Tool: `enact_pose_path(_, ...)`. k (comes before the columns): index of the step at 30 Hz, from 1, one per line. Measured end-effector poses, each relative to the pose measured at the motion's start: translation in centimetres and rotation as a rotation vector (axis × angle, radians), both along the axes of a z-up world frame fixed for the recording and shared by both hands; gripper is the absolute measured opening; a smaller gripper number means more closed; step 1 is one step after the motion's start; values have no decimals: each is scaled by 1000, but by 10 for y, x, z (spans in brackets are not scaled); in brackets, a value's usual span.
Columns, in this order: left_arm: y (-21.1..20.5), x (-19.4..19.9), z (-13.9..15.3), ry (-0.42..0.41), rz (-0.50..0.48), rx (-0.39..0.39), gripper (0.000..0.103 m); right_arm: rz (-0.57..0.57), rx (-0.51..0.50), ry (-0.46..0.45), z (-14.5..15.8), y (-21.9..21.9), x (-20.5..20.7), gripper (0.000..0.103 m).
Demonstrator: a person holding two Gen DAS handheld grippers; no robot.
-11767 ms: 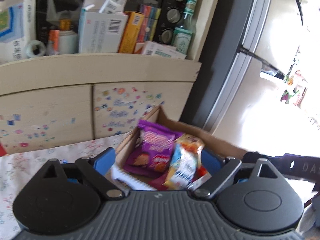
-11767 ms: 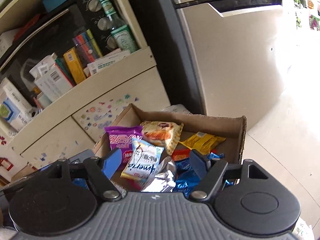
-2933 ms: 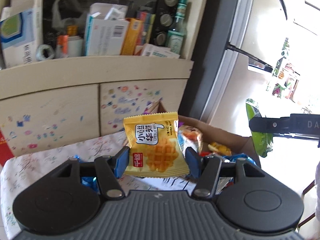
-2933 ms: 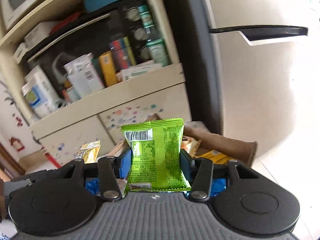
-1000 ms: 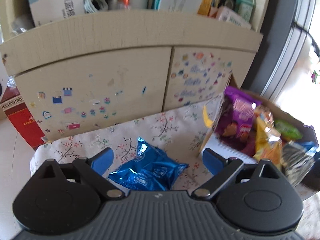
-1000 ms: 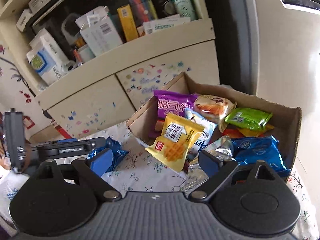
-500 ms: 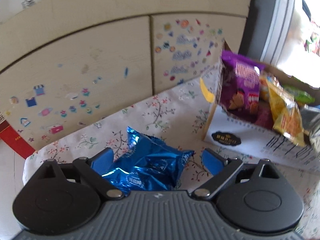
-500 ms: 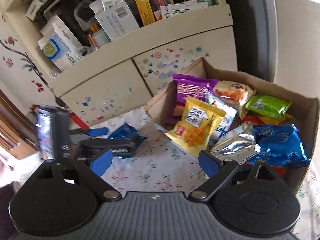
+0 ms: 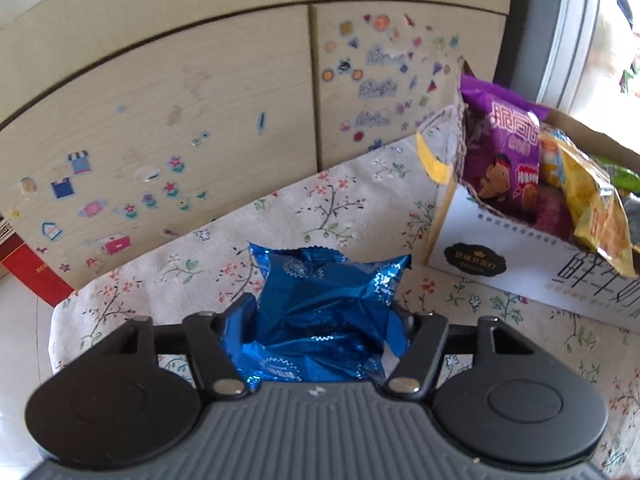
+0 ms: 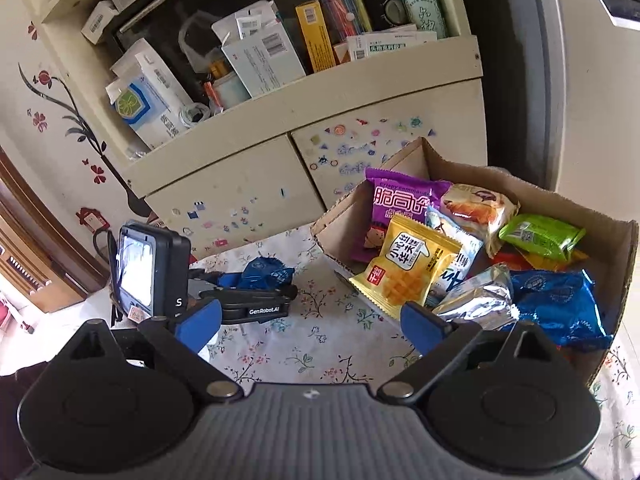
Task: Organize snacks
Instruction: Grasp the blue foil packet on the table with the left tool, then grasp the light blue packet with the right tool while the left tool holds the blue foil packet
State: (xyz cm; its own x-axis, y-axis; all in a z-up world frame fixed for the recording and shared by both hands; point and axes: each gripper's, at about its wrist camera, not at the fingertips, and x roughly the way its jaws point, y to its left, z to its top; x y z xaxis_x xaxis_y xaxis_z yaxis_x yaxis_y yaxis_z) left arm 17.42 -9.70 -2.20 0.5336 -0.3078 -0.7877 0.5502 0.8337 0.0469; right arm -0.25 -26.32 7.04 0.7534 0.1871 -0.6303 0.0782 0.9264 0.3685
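My left gripper [image 9: 324, 320] is shut on a blue foil snack pack [image 9: 320, 312] that lies on the floral tablecloth [image 9: 340, 208]; the pack also shows in the right wrist view [image 10: 264, 272] between the left gripper's fingers. A cardboard box [image 10: 624, 264] to the right holds several snacks: a purple pack [image 10: 400, 200], a yellow waffle pack [image 10: 408, 264], a green pack [image 10: 540, 236], a silver pack [image 10: 476, 296] and a blue pack [image 10: 560, 304]. My right gripper [image 10: 312, 324] is open and empty above the cloth, left of the box.
A cream cabinet with stickers [image 9: 200, 120] stands behind the table. Its shelf [image 10: 280, 100] holds boxes and bottles. A grey fridge [image 10: 580, 80] stands at the right behind the box. The left gripper's camera unit [image 10: 148, 272] sits at the left.
My left gripper has closed its fingers onto the blue foil pack on the cloth. My right gripper has stayed open and drawn back a little from the box.
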Motion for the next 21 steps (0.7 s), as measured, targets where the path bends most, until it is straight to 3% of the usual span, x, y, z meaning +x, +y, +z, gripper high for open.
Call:
enact_pose_path(12, 25, -21, 31, -31, 35, -39, 63, -11, 12, -86, 35, 7, -25, 101)
enact_pose_path(21, 57, -54, 43, -9, 36, -75, 63, 54, -45, 18, 2, 37, -47, 102)
